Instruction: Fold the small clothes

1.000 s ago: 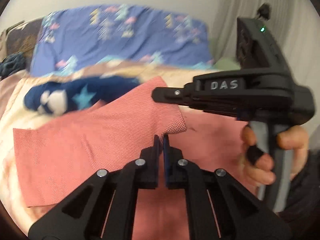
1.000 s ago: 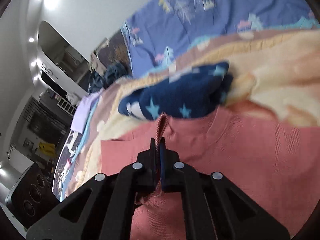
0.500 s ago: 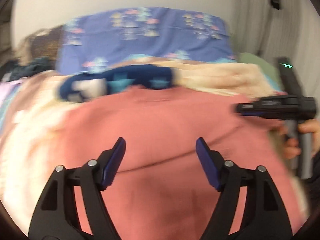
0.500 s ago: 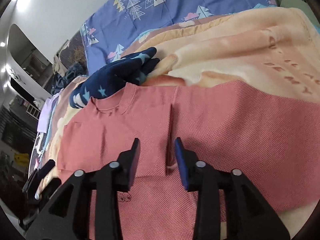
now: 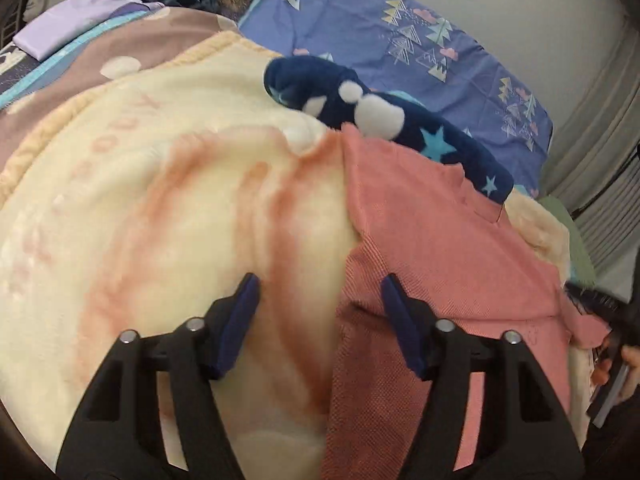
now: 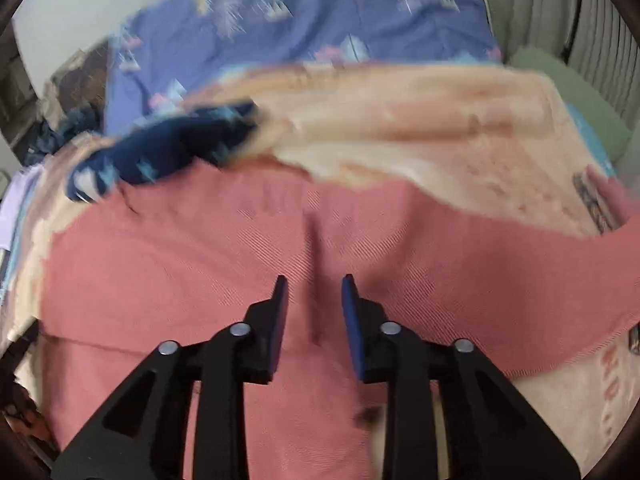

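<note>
Nearest the left wrist camera, the left gripper (image 5: 320, 300) hung with its fingers (image 5: 240, 312) well apart, having just closed a little, nothing pressed between them. They straddled the left edge of the pink shirt (image 5: 440, 248), which lay flat on the cream blanket (image 5: 140, 200) covering the bed. Left of that edge the blanket was open and bare. At the right rim of that view, a hand (image 5: 628, 364) and the dark body of the other tool were cut off.

The right gripper (image 6: 314, 304), tilted down over the middle of the shirt (image 6: 200, 272), had its fingers (image 6: 280, 312) narrowly apart after closing slightly, with a raised crease of fabric just beyond them, not pinched. This view was blurred.

Farther off, a navy star-print garment (image 5: 400, 120) touched the shirt's collar end, and a blue patterned pillow (image 5: 420, 40) lay beyond.
</note>
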Demonstrator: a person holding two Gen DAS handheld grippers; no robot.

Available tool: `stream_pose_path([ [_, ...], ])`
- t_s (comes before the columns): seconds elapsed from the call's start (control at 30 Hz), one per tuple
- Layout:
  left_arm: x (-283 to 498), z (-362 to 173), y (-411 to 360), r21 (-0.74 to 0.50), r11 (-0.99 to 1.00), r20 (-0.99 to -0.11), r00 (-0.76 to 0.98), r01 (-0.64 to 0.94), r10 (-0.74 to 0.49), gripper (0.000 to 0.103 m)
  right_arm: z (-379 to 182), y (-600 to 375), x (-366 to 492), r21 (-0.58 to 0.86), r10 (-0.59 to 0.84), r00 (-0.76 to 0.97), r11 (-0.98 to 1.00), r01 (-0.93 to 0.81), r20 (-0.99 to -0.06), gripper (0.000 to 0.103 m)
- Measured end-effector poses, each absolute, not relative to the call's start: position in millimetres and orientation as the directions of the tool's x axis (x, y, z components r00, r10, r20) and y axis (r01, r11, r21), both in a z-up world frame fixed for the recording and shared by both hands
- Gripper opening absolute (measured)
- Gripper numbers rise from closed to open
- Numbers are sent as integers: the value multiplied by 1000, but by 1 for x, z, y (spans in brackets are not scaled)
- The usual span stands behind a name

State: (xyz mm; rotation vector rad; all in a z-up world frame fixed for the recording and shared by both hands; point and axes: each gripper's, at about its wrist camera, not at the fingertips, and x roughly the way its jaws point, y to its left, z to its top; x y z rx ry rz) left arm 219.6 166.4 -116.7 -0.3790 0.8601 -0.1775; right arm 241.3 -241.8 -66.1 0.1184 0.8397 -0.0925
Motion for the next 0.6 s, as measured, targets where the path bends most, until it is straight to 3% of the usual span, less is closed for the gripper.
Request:
stream_pose_path([
  [0.07, 220, -118, 163, -399, 916, -693, 647, 23, -318, 56, -54, -201, 251, 81, 70, 676, 997, -15, -734, 34],
  [0.2, 221, -122, 163, -458, 885, -662, 635, 80, -399, 19, -58, -89, 285, 172, 340, 557, 928, -331, -758, 34],
  [0.23, 221, -124, 162, -460, 884, -663, 629, 85, -406, 14, -66, -56, 297, 169, 358, 520, 911, -375, -775, 34],
  [0.43, 223, -126, 168, -472, 879, -660, 635, 65, -401, 10, -117, 26, 360, 251, 380, 368, 902, -352, -849, 33],
  [0.47, 224, -126, 170, -464, 884, -663, 642, 52, -385, 6, -127, 36, 370, 261, 385, 360, 901, -348, -850, 28],
  [0.53, 224, -125, 176, -387, 922, -689, 673, -27, -269, 0, -140, 50, 381, 260, 382, 353, 901, -347, -854, 1],
  [0.6, 226, -131, 191, -443, 894, -684, 667, -60, -294, 0, -155, 56, 391, 294, 403, 351, 899, -325, -845, 0],
])
